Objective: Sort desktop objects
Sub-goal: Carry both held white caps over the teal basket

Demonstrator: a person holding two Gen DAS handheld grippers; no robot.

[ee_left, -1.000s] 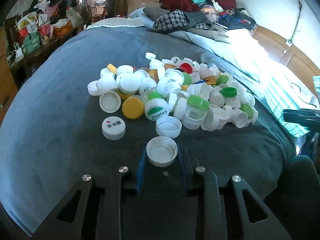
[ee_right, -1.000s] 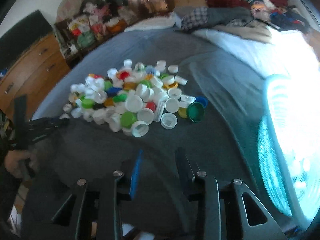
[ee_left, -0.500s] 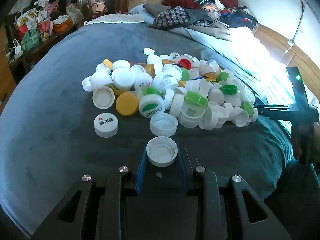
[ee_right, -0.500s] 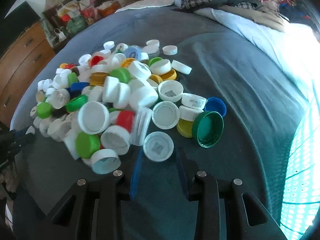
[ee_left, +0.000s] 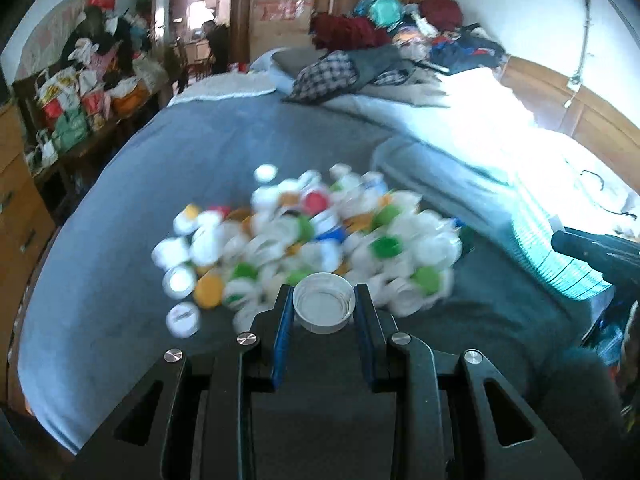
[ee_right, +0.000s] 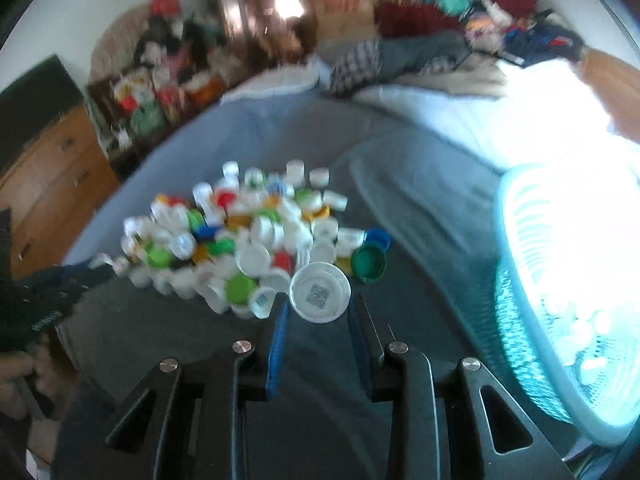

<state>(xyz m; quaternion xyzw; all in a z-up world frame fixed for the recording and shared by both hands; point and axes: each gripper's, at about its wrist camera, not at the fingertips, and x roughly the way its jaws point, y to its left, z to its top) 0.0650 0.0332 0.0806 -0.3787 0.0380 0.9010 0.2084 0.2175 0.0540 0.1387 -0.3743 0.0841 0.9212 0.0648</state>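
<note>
Left wrist view: the left gripper (ee_left: 324, 307) is clamped on a white cap (ee_left: 324, 307), lifted clear of the cap pile (ee_left: 304, 240) on the grey blanket (ee_left: 120, 208).

Right wrist view: the right gripper (ee_right: 318, 304), its jaws having just closed further, pinches a white QR-marked cap (ee_right: 320, 298). Keep both caps level and carry them to the teal basket (ee_right: 516, 320) at three o'clock.

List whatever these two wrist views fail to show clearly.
- Left wrist view: the pile of caps is motion-blurred, so printing and exact counts are unreadable.
- Left wrist view: the right tongs are cut off by the frame edge.
- Right wrist view: the mesh basket is washed out by glare and clipped at the edge, so its contents are unclear.
- Right wrist view: the code inside the held white cap is too blurred to read.
</note>
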